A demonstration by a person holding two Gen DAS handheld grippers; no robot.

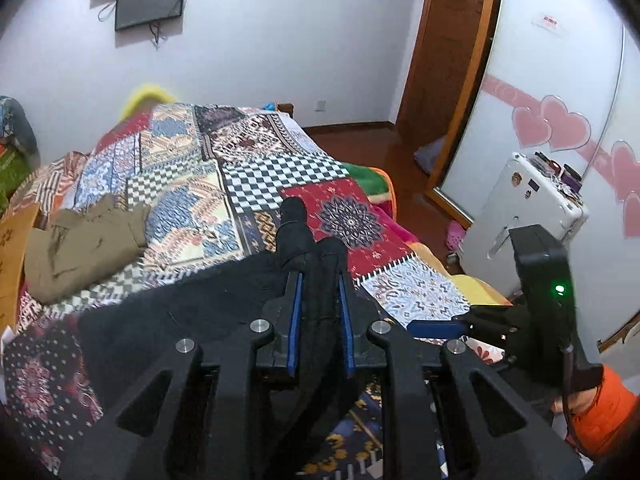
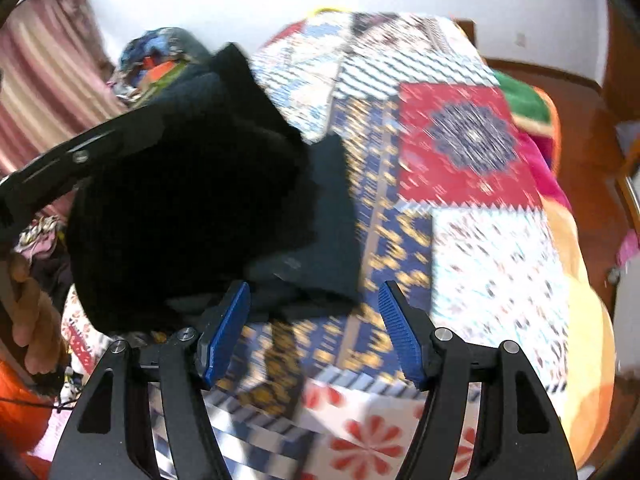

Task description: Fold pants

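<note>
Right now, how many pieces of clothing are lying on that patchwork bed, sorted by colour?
Black: 1, the black pants, clamped in the left gripper
Olive-brown: 1, the olive-brown garment, lying apart on the patchwork quilt
Total: 2

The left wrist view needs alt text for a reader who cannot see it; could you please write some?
The left gripper is shut on black pants, which trail over a patchwork bedspread. A crumpled tan garment lies farther left on the bed, and the right gripper shows at the right edge.
</note>
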